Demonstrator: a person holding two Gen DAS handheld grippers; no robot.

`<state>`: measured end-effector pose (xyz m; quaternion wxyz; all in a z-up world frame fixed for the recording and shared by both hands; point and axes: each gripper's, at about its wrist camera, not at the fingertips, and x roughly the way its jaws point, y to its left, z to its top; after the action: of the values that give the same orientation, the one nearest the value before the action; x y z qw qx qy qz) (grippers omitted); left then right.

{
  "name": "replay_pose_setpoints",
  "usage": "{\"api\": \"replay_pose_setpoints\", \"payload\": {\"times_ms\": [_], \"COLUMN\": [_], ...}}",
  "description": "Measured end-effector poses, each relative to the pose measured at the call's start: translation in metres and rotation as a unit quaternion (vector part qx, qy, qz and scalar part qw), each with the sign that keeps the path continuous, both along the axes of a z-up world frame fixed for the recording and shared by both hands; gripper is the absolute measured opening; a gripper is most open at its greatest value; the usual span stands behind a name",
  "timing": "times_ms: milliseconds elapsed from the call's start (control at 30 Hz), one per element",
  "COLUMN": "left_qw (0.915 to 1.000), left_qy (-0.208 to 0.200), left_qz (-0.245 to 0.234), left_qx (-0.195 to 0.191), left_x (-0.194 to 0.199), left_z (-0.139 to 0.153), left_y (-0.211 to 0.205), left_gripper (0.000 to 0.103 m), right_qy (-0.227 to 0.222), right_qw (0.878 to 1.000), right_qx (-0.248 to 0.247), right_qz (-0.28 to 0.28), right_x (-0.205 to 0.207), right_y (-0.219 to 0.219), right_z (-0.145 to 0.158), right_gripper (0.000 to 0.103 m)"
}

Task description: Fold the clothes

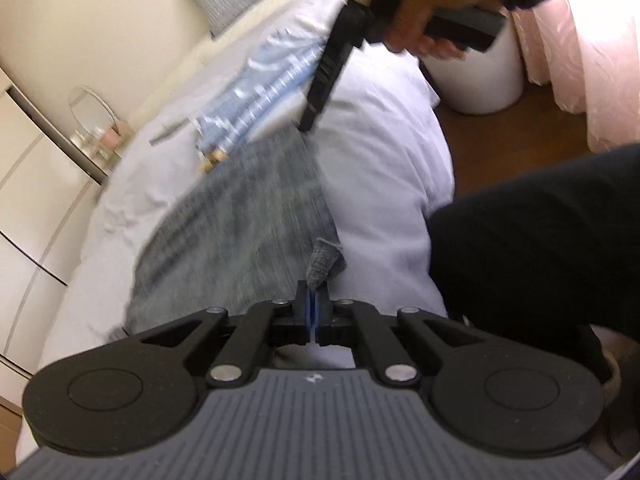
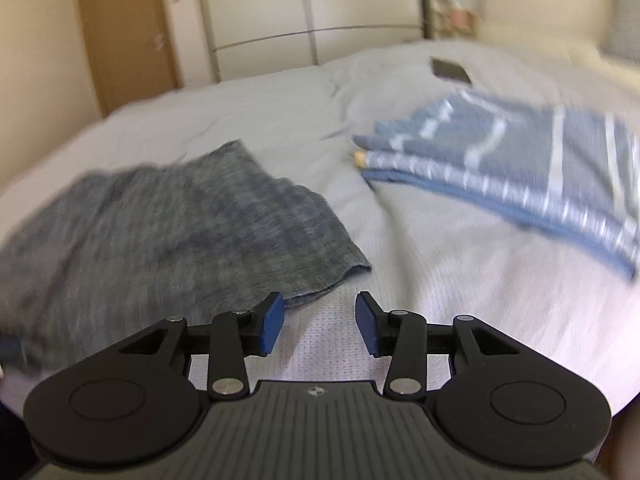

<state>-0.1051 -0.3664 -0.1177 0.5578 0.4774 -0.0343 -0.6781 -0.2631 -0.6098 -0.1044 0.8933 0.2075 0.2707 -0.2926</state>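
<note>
Left wrist view shows the left hand-held gripper [image 1: 311,300] with its 2 blue pads pressed together on a corner of the grey cloth [image 1: 240,236], which lies spread over the white bed [image 1: 384,128]; motion blur makes the pinch look slight, though it seems real. Beyond it sits a folded blue striped cloth [image 2: 520,164]. Over the bed near the grey cloth's edge, the right hand-held gripper [image 2: 320,320] has its jaws wide apart, holding nothing.
</note>
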Motion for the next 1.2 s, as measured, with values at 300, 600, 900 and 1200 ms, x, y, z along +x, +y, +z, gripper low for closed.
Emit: {"api": "replay_pose_setpoints", "payload": {"times_ms": [300,600,900,1200], "left_qw": [0.9996,0.9927,0.9594,0.8486], "left_qy": [0.024,0.12,0.147,0.263], "left_qz": [-0.013,0.008,0.231,0.455], "left_qx": [0.002,-0.006,-0.07,-0.058], "left_x": [0.005,0.011,0.094,0.197], "left_z": [-0.001,0.016,0.048,0.051], "left_y": [0.003,0.026,0.108,0.173], "left_gripper": [0.001,0.022,0.033,0.036], "right_qy": [-0.049,0.04,0.036,0.016], "right_qw": [0.997,0.995,0.987,0.964], "right_qx": [0.031,-0.089,-0.154,-0.124], "right_qz": [-0.055,-0.036,-0.018,0.233], "right_x": [0.008,0.041,0.04,0.091], "right_y": [-0.041,-0.039,0.016,0.157], "right_z": [-0.009,0.008,0.038,0.024], "right_gripper": [0.051,0.006,0.038,0.048]}}
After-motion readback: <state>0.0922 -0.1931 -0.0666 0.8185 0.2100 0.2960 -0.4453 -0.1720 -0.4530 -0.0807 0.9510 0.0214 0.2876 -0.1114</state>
